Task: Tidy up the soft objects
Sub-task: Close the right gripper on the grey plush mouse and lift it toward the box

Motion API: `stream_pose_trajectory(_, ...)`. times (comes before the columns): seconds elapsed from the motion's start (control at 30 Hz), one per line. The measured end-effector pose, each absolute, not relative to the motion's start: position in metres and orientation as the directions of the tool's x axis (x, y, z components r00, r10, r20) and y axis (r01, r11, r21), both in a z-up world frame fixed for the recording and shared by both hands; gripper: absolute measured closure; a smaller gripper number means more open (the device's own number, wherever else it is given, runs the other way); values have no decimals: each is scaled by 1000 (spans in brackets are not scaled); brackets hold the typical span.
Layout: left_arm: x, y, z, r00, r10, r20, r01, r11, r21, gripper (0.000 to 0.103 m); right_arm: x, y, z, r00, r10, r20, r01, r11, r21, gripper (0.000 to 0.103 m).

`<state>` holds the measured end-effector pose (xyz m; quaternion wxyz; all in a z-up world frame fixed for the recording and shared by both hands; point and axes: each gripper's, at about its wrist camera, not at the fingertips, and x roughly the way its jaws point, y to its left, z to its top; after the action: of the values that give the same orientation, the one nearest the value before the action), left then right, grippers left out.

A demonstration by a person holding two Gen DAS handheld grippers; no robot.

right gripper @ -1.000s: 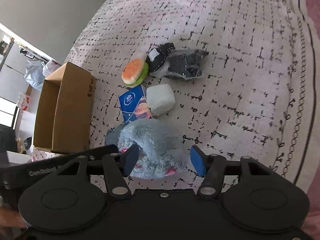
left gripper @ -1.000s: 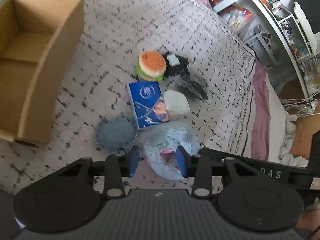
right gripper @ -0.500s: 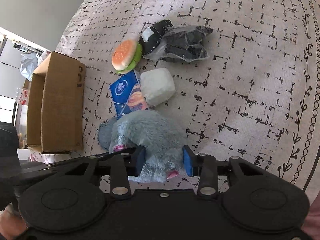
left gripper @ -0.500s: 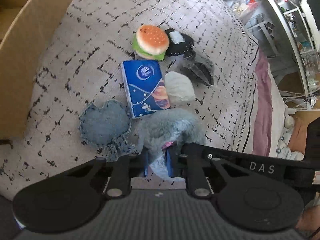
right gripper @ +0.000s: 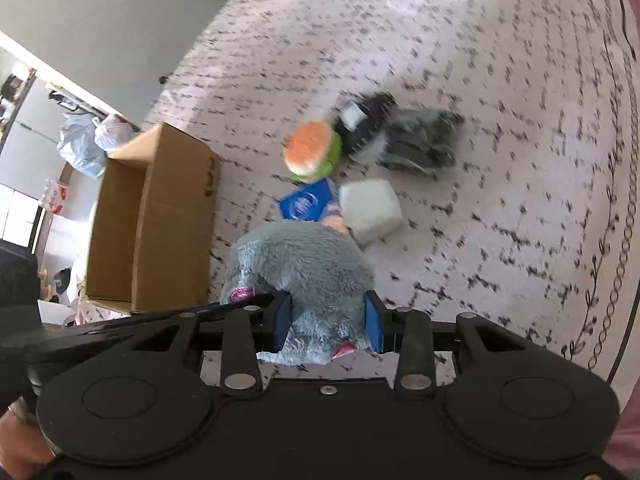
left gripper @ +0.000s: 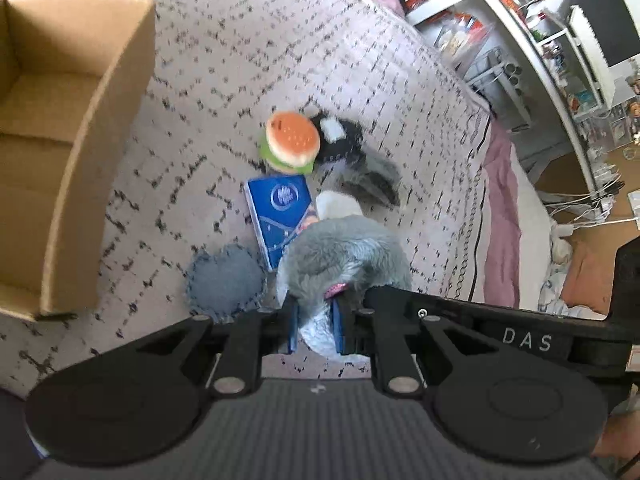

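Grey plush toy [right gripper: 304, 276] pinched inside both left claw [left gripper: 316, 326] and right claw [right gripper: 326, 326].

Bedroom in a home, prob. lived-in. Bed w/ pale patterned bedspread [left gripper: 248, 52] and pink sheet [left gripper: 500, 216] along its edge. White shelving unit [left gripper: 532, 44] crammed w/ jars and misc. clutter beside bed. Cables [left gripper: 580, 216] on floor. Plain wall [right gripper: 100, 12], stuffed plastic bags [right gripper: 88, 140] by doorway. Cardboard box [right gripper: 152, 220] sitting on bed.
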<state>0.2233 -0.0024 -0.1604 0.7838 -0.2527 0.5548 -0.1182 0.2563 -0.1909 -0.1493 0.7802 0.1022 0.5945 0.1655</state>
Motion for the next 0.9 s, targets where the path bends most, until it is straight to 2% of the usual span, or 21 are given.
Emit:
stream_pose_trajectory(0.47, 216, 38, -118, 446, -447, -776, -45, 854, -518, 87, 249, -151, -114, 316, 411, -855, -170, 911, 375, 66)
stream_pose_trajectory(0.9, 207, 92, -100, 495, -423, -759, -84, 846, -526, 87, 251, -96, -102, 317, 453, -833, -230, 889, 396, 66)
